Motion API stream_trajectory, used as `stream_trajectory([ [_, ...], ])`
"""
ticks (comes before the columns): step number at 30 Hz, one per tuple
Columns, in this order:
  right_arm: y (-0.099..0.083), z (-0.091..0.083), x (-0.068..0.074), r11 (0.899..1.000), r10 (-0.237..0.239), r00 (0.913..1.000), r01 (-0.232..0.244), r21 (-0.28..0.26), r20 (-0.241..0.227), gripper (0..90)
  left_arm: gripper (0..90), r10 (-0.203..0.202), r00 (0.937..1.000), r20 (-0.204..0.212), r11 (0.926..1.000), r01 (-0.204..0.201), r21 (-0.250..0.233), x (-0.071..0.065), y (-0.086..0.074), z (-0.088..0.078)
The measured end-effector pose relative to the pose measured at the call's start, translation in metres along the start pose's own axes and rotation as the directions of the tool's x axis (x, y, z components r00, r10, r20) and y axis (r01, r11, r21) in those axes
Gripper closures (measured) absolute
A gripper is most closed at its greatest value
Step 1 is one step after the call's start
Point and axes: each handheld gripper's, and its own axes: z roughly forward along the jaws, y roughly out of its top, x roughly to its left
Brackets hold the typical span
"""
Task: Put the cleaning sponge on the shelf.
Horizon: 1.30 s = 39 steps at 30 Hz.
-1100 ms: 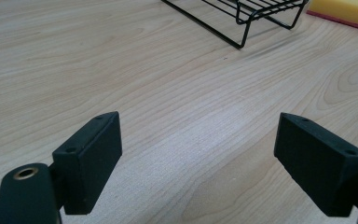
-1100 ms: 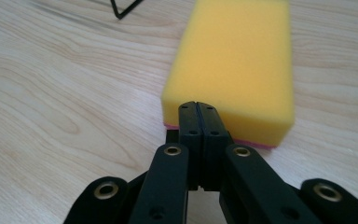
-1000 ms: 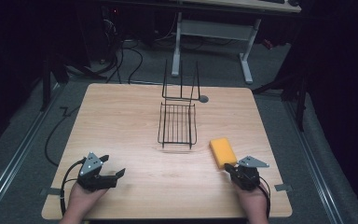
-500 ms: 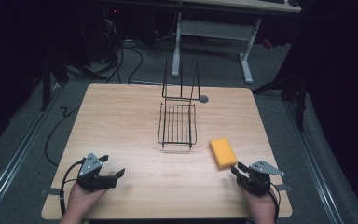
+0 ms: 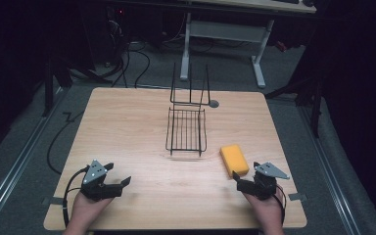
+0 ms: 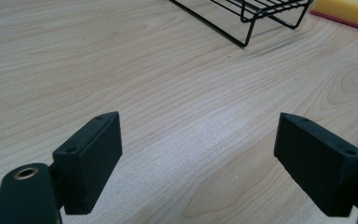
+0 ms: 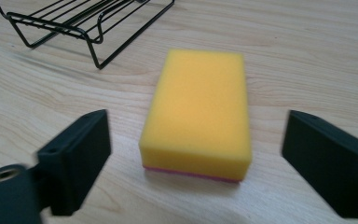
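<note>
The sponge lies flat on the bench, untouched, just past the right tool, whose jaws are wide apart. The left tool, lower left, is open and empty too. The wire rack in the middle holds nothing, so the job looks barely begun

Ahead of our left gripper we have bare table; only the wire rack stands far forward to its right. Just ahead of our right gripper, the yellow sponge blocks the way, the rack beyond to the left.
</note>
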Motion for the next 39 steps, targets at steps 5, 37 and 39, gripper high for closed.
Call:
stream_trajectory([
  [5, 0.006, 0.012, 0.004, 1.0, 0.008, 1.0, -0.008, 0.023, 0.003, 0.0, 15.8, 0.003, 1.0, 0.0, 1.0, -0.003, 0.0, -0.001, -0.001, 0.0],
  [37, -0.004, 0.036, 0.0, 0.983, 0.032, 0.9993, -0.035, 0.182, 0.02, 21.7, 15.8, 0.008, 0.9999, -0.007, 0.9999, -0.008, -0.009, 0.003, 0.001, -0.002],
  [39, -0.004, 0.036, 0.0, 0.982, 0.031, 0.9993, -0.035, 0.184, 0.022, 22.0, 15.8, 0.01, 0.9999, -0.004, 0.9999, -0.01, -0.006, 0.003, 0.001, -0.001],
])
